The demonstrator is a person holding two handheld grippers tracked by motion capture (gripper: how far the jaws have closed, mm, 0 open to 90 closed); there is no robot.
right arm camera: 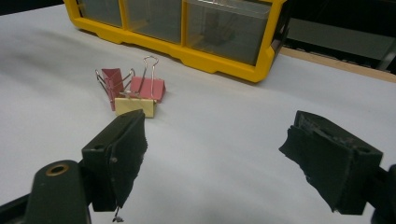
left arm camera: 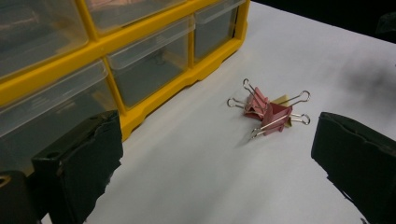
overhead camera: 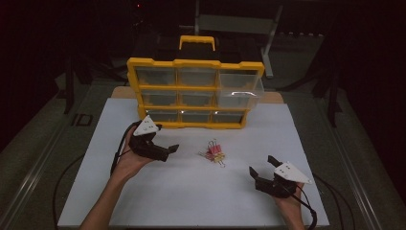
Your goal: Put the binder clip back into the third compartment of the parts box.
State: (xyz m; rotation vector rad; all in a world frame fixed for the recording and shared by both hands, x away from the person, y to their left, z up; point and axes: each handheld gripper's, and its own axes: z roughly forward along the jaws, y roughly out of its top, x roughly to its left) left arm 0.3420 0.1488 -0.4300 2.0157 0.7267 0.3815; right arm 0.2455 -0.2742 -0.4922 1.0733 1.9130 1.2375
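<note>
1. Binder clips [overhead camera: 214,153] lie in a small heap on the white table [overhead camera: 143,201], near its middle and in front of the yellow drawer cabinet [overhead camera: 195,93] — two pink ones and a pale yellow one, touching.
2. Our left gripper [overhead camera: 165,152] hangs at about 9 o'clock from the heap, jaws apart, nothing between them; they point toward the clips.
3. Our right gripper [overhead camera: 262,170] sits at roughly 4 o'clock from the heap, jaws wide apart and empty.
4. We judge the step in hand to be picking one clip. Better to single out an outer clip than bite the whole heap.
5. We should close on a clip's coloured body, not the wire handles — those would likely swing or slip.
6. One drawer [overhead camera: 239,88] at the cabinet's upper right stands pulled out, a likely place for the clips.
</note>
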